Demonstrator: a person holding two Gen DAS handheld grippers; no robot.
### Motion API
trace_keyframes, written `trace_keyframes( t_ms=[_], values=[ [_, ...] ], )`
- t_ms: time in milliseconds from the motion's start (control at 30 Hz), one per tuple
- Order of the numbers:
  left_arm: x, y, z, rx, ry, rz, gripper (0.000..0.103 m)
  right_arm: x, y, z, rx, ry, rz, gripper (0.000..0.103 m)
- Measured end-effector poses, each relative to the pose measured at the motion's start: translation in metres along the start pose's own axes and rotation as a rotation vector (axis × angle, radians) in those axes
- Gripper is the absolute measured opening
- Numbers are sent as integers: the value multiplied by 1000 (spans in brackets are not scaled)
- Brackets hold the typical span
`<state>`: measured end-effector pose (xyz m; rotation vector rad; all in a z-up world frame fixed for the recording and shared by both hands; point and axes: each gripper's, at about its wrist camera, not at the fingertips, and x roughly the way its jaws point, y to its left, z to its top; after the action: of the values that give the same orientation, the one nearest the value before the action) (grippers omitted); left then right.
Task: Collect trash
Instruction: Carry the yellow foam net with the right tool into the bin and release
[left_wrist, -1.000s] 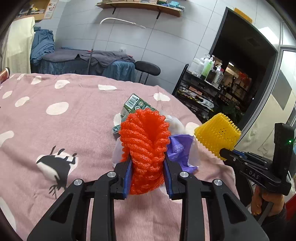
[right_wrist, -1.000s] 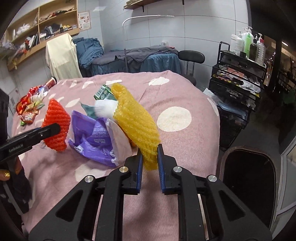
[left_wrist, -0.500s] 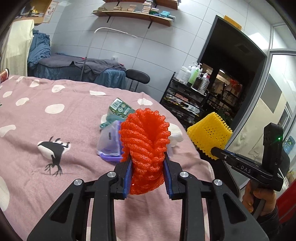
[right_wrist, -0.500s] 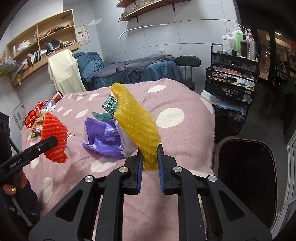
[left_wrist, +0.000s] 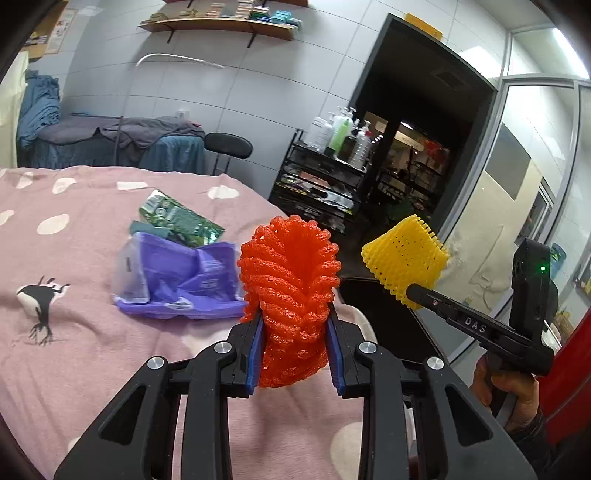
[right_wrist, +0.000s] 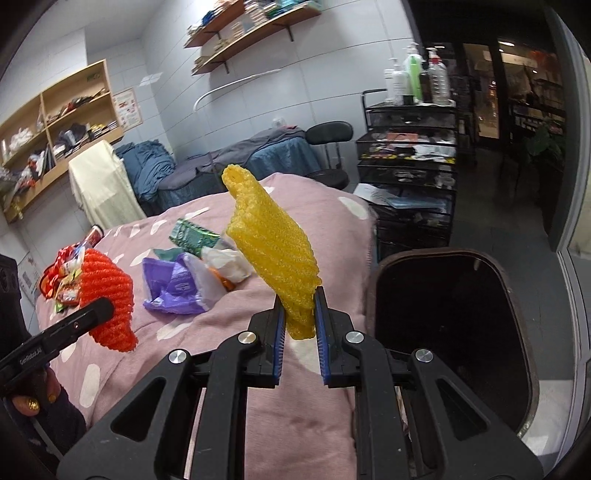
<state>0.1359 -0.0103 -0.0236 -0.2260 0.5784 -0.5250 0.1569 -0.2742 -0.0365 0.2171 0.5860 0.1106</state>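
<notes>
My left gripper (left_wrist: 293, 328) is shut on an orange foam net sleeve (left_wrist: 290, 284), held above the near right edge of the pink spotted bed (left_wrist: 74, 354). My right gripper (right_wrist: 299, 314) is shut on a yellow foam net sleeve (right_wrist: 271, 243), lifted beside the bed's corner. In the left wrist view the yellow foam net sleeve (left_wrist: 404, 264) hangs to the right. In the right wrist view the orange foam net sleeve (right_wrist: 110, 295) sits at the left. A dark open bin (right_wrist: 447, 332) stands on the floor just right of the bed.
On the bed lie a purple plastic bag (left_wrist: 177, 280), a green packet (left_wrist: 179, 218) and, farther left, colourful wrappers (right_wrist: 64, 280). A black wire trolley with bottles (right_wrist: 410, 155), a black stool (right_wrist: 328, 136) and a massage couch (right_wrist: 229, 162) stand behind. A person's hand (left_wrist: 506, 391) holds the right gripper.
Both grippers have swung right with their foam sleeves, away from the trash pile and toward the bed's edge. The dark bin has come fully into the right wrist view.
</notes>
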Motion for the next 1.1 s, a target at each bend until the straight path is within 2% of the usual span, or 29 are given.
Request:
trace_keyframes(
  t_ms=[400, 500, 733, 833, 933, 967, 1000, 1067, 1100],
  values=[
    [26, -40, 1, 70, 32, -76, 29, 2, -62, -10, 137, 10, -130, 16],
    [35, -49, 0, 81, 45, -95, 29, 8, -74, -16, 156, 28, -187, 16],
    [50, -63, -6, 101, 80, -123, 29, 30, -99, -29, 204, 99, -250, 16],
    [53, -65, -7, 106, 90, -127, 29, 40, -107, -36, 229, 133, -266, 16],
    [56, -65, -8, 102, 101, -133, 29, 49, -113, -44, 248, 162, -270, 21],
    [57, -65, -9, 99, 106, -136, 29, 52, -114, -45, 250, 172, -267, 28],
    [57, -66, -9, 99, 108, -137, 29, 53, -115, -48, 258, 176, -267, 46],
    [59, -67, -9, 105, 111, -137, 29, 51, -114, -51, 268, 156, -278, 66],
    [60, -69, -9, 107, 113, -138, 29, 51, -114, -52, 267, 150, -285, 70]
  ],
)
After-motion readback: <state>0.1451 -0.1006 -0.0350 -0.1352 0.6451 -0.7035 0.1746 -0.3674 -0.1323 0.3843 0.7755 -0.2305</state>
